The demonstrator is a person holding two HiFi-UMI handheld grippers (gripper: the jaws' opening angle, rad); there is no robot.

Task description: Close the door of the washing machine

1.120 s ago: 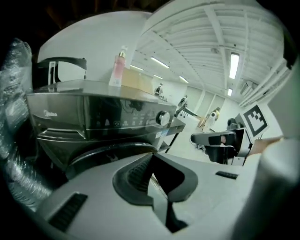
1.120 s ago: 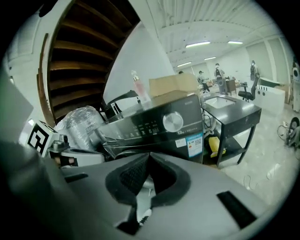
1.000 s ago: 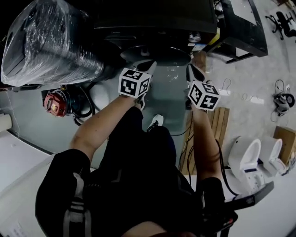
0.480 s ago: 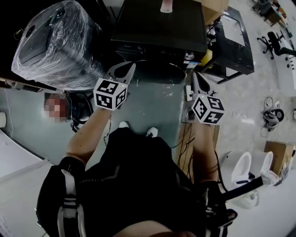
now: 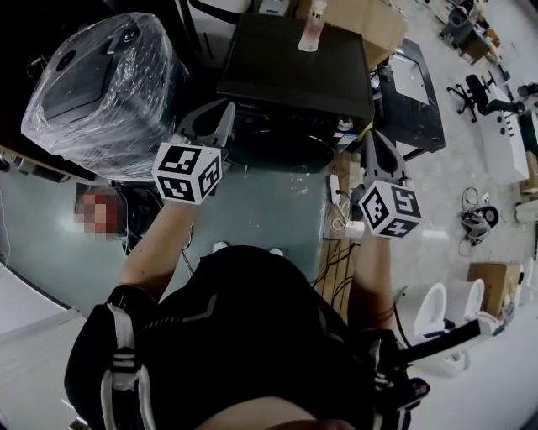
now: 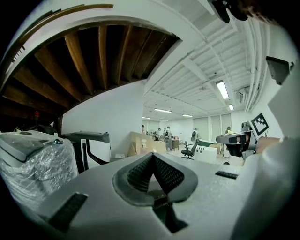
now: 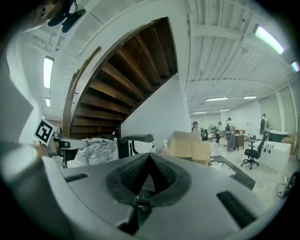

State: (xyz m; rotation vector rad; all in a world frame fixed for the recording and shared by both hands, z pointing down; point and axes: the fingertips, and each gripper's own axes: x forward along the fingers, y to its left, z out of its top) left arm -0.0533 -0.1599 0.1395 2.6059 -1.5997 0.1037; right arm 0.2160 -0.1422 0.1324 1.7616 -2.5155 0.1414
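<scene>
Both claws are clenched on nothing: the left gripper [image 5: 220,113] and right gripper [image 5: 372,143] are held level before the washing machine [image 5: 294,67], one near each front corner, touching neither it nor anything else; in each gripper view the ribbed pads meet with only air beyond them, a pose that reads as hands standing clear, not reaching. The door [image 5: 282,138] sits on the machine's shadowed front face, between the two grippers; nothing juts out over the floor [image 5: 277,201] before the machine, so the door is probably shut, though the dark hides its seam. A pink bottle [image 5: 311,34] stands on the machine's top; a plastic-wrapped appliance [image 5: 101,84] crowds its left side; a cardboard box [image 5: 370,21] sits behind it; a black stand [image 5: 416,92] flanks its right; a power strip [image 5: 336,186] and cables [image 5: 340,222] trail by its right front corner; white toilets [image 5: 429,306] lie well off to its right. Nothing blocks the way to the door.
</scene>
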